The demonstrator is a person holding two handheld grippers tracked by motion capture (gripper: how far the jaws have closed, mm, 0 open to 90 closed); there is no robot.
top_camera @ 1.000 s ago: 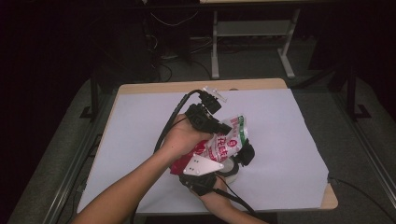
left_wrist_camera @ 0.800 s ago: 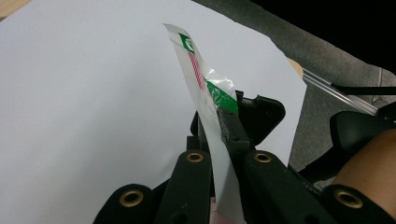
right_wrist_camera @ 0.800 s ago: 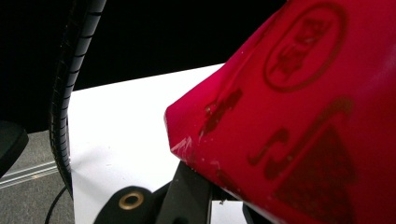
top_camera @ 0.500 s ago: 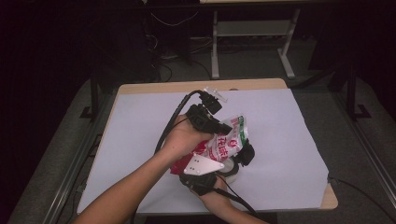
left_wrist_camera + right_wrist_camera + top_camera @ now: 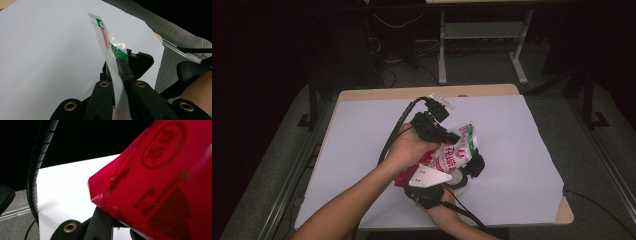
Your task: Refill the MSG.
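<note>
The snack bag (image 5: 452, 155), a crinkly red-and-white packet with a green patch near its top, sits just below the middle of the high view, lifted off the white sheet (image 5: 522, 140) that covers the table (image 5: 564, 214) and pinned between our two tools. We have the left gripper (image 5: 451, 136) clenched on the bag's upper seam; in the left gripper view that flat, sealed edge (image 5: 110, 52) runs straight up from between the black jaws toward the top centre of the frame, thin as a ribbon. The right gripper (image 5: 462, 172) comes in from the lower edge of the high view under its grey three-cornered plate (image 5: 428, 176), and its jaws are closed on the lower red part of the bag (image 5: 160, 180), which takes up the right half of the right gripper view.

We judge that the two grips sit at opposite ends so the packet can be pulled taut (most likely to tear the seal open), and holding it clear of the sheet leaves room for that pull.

As for writing, red characters run down the white panel in the high view, too small for us to read. The green corner badge (image 5: 100, 23) carries a white mark we cannot make out. On the red film there is a round stamp (image 5: 163, 145) with characters inside, blurred at this closeness.
</note>
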